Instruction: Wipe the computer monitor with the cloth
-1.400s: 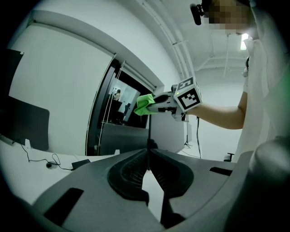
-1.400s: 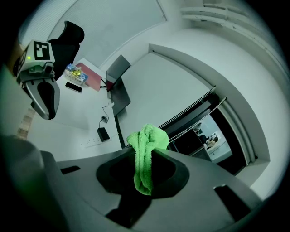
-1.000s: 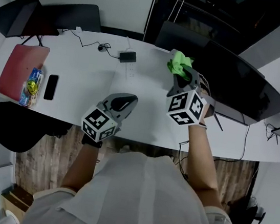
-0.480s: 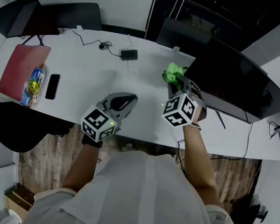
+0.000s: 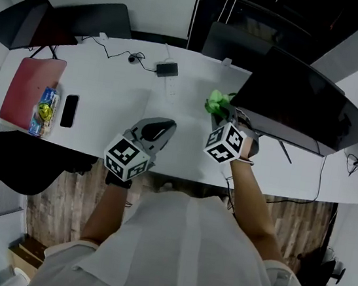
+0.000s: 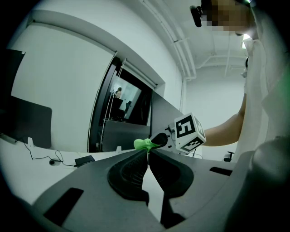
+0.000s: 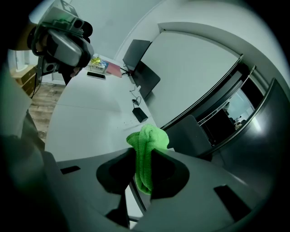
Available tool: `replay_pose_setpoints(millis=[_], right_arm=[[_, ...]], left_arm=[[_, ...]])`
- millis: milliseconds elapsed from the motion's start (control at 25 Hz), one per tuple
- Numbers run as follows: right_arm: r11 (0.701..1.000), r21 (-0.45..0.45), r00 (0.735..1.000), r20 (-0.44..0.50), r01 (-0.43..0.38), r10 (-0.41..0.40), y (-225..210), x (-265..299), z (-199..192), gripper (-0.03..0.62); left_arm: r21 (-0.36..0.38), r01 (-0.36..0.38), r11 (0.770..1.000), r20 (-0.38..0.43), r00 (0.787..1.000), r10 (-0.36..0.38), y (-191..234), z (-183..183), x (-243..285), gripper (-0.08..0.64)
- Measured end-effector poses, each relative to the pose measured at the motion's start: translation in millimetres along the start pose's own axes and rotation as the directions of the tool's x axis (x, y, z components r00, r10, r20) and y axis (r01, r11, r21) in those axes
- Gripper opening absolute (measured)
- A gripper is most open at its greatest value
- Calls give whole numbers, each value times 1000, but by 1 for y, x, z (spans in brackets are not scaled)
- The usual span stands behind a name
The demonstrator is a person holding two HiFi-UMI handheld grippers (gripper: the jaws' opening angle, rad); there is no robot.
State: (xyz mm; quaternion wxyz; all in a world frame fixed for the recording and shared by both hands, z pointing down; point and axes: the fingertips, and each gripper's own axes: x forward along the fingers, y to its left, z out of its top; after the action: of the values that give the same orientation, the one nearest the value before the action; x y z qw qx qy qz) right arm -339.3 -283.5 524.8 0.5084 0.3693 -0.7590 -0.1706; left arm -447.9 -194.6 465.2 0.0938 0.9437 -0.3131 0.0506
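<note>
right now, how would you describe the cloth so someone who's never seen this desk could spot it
Find the long white desk and the big dark monitor at its right end. By the monitor's left edge, the right hand-held gripper is shut on a bunched cloth. It is the only bright green, fuzzy thing among black and grey gear.
</note>
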Motion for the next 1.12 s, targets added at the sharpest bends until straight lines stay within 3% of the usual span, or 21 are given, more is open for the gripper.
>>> replay_pose_setpoints(millis=[720,920,1120], right_arm=[[988,7,985,-78,-153,153,65,23,-32,71],[973,-25,969,-99,-228,225,93,13,-39,71],[962,28,959,-75,-271,272,110,-13,-52,71]], left_arm=[[2,-12,1000,-11,1000,12,0,-1,-6,29],[-1,-20,1000,-18,1000,20,1,-4,-9,29],[-1,-27,1000,-20,999,27,2,-5,-12,29]])
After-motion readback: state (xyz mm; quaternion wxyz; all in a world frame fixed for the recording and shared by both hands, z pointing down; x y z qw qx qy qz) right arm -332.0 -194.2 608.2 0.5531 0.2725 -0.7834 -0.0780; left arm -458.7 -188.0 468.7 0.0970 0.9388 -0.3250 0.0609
